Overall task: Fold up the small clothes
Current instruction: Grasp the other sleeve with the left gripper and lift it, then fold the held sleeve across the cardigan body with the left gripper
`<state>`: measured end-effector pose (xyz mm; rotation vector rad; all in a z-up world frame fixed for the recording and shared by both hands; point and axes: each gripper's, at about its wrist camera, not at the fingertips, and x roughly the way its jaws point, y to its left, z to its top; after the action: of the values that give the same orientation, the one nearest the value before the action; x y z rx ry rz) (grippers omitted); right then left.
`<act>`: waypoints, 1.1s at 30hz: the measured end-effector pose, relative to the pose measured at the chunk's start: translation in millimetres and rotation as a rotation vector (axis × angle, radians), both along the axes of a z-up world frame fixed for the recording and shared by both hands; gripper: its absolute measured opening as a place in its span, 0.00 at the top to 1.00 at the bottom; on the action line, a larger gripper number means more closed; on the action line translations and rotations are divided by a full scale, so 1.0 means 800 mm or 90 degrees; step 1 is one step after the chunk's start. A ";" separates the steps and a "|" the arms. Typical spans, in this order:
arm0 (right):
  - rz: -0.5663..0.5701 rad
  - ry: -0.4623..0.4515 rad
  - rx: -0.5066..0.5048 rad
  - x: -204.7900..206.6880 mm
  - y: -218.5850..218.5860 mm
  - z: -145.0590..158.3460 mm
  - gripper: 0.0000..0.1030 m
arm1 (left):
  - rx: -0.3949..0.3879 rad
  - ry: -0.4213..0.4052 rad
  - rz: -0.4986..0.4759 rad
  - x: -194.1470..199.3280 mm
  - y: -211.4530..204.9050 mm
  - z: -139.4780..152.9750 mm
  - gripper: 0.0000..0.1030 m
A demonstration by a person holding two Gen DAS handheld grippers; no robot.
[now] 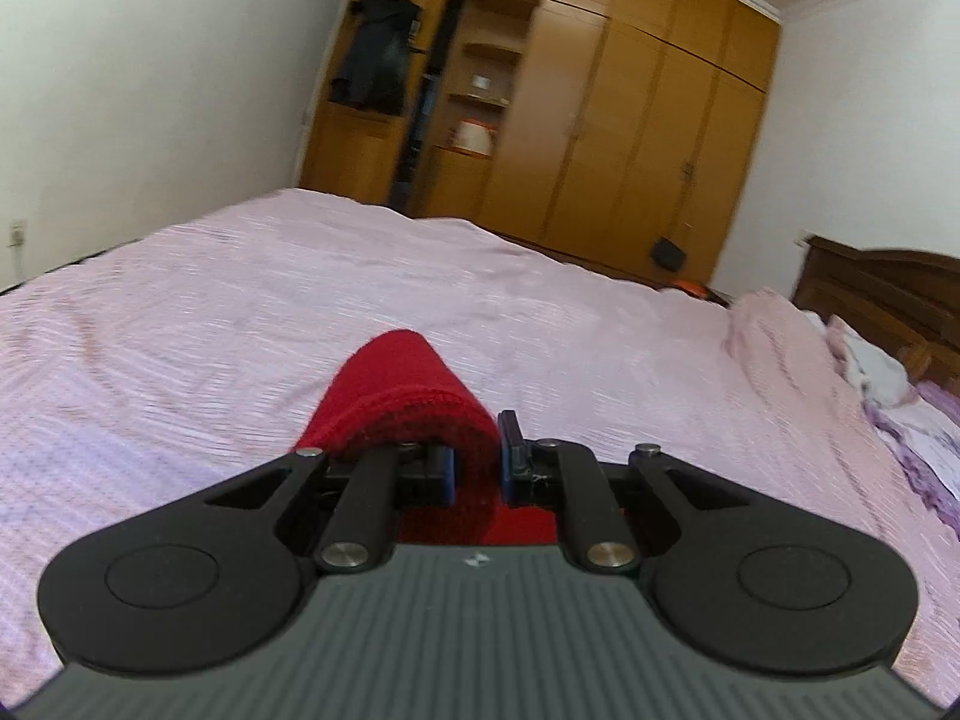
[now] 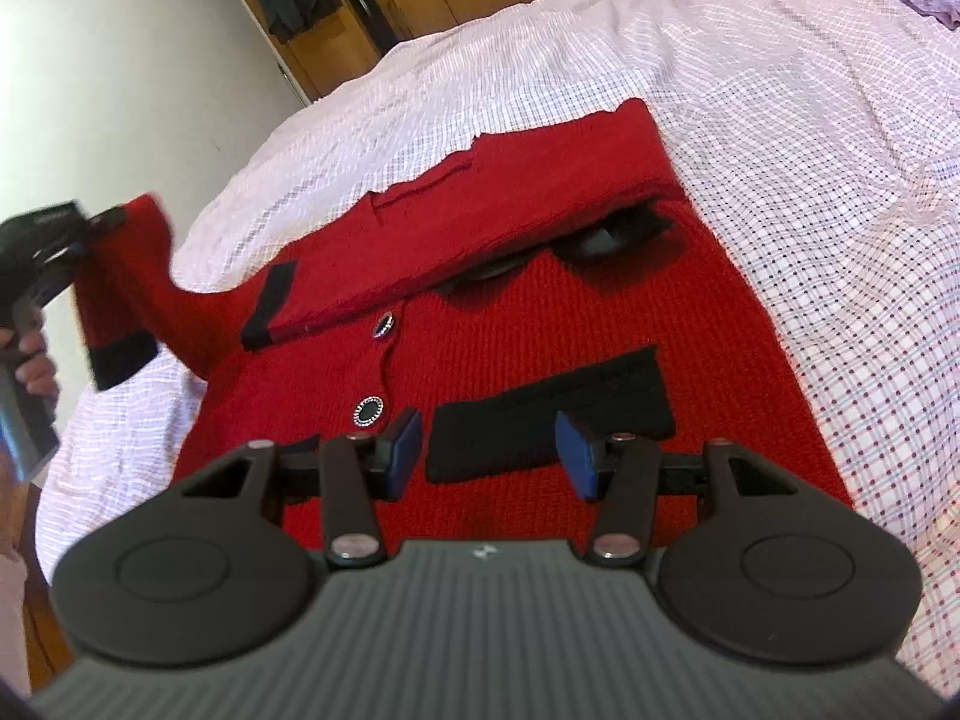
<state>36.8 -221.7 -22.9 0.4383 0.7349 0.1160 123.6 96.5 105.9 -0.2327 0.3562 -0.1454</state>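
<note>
- Left gripper (image 1: 477, 468), low centre of left wrist view: jaws nearly closed, pinching a fold of the red knit sleeve (image 1: 408, 396). Fabric bulges up over the pads; grip looks solid.
- Same sleeve in right wrist view, far left (image 2: 129, 276): lifted off the bed, black cuff hanging down, a hand (image 2: 30, 360) on the handle below it.
- Right gripper (image 2: 487, 450), low centre of right view: jaws about half open, nothing between them, hovering over the black pocket band (image 2: 549, 414) on the red cardigan (image 2: 540, 312).
- Cardigan lies flat, buttons (image 2: 369, 408) facing up, mid frame; other sleeve looks already folded across the chest, upper centre.
- My read: step = carry the lifted sleeve across the body. To do well: keep the pinch tight, swing sleeve over w/o dragging the torso, lay cuff square on the front, smooth before release. Right gripper could press the hem to anchor, esp. since knit is stretchy & may shift.
- Surface: bed (image 2: 810, 192) w/ pale pink checked sheet, soft, some wrinkles; it fills mid frame in both views.
- Far: pillows (image 1: 900, 396) at right edge, dark headboard (image 1: 888, 282) behind; wooden wardrobe (image 1: 630, 120) along upper centre, dark clothes (image 1: 375, 54) hanging upper left, white walls.
</note>
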 end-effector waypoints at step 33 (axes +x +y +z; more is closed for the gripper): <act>-0.041 0.003 0.042 -0.001 -0.027 -0.027 0.48 | 0.065 0.265 -0.176 -0.001 -0.127 -0.145 0.67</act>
<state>36.1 -243.1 -44.2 0.5247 0.7227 0.0791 123.0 -5.4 -10.1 -0.1105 0.8089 -0.3519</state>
